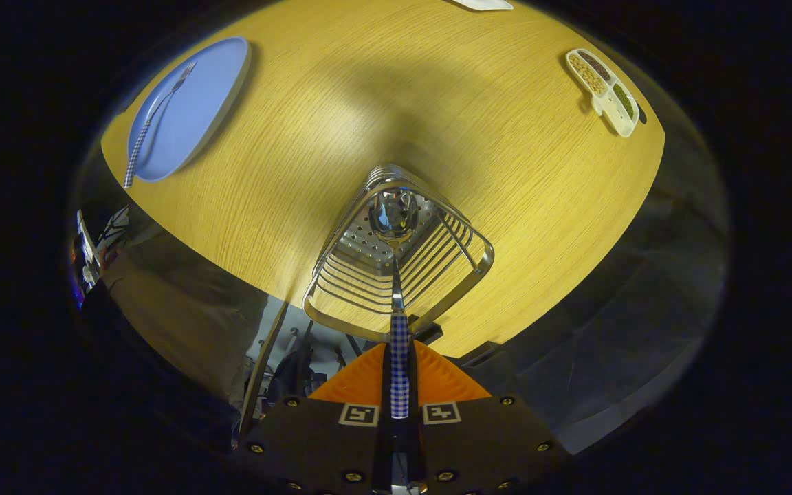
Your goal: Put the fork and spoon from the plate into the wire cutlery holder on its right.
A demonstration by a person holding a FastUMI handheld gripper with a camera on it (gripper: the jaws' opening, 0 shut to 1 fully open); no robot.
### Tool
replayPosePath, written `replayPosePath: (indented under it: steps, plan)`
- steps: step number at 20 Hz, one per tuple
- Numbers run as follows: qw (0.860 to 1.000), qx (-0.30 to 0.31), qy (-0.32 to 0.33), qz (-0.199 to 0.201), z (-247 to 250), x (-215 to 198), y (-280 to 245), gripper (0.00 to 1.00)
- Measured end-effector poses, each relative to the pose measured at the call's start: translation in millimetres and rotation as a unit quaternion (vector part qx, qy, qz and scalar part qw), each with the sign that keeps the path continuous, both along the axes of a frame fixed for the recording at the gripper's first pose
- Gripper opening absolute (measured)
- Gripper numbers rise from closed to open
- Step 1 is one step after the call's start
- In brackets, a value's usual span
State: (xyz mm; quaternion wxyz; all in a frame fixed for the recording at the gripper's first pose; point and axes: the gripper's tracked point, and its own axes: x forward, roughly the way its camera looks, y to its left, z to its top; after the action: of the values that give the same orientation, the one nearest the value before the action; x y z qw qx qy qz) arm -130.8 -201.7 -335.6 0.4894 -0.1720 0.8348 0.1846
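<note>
Far to my left the fork (pixel 155 113) lies on the blue plate (pixel 214 89) on the bench (pixel 506 151), well apart from my claw (pixel 399 385). My claw is clamped tight on the spoon's checked handle (pixel 399 364). The spoon (pixel 393 214) reaches just ahead, its bowl down inside the wire cutlery holder (pixel 465 275). Far right sits a divided white dish (pixel 606 89).

Gripper (pixel 399 375) pointed steeply downward, orange fingers (pixel 361 381) pressed together, clamping a checked spoon handle (pixel 399 364) between them.
</note>
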Motion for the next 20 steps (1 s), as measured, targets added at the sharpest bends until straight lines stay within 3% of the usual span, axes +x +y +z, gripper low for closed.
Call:
replayPosePath:
  steps: [4,7,10,11,13,15,17,20]
  plan:
    - [0.999,0.006,-0.001,-0.037,0,-2,5,0.09]
    - [0.997,0.017,-0.012,-0.068,-2,-1,7,0.16]
    - [0.996,0.020,-0.030,-0.082,4,1,7,0.39]
    - [0.995,0.023,-0.040,-0.083,8,3,8,0.41]
    - [0.994,0.031,-0.059,-0.088,17,9,6,0.79]
    - [0.991,0.035,-0.081,-0.100,29,13,5,0.85]
    - [0.987,0.041,-0.107,-0.114,42,18,4,1.00]
    - [0.976,0.052,-0.160,-0.138,60,23,14,0.99]
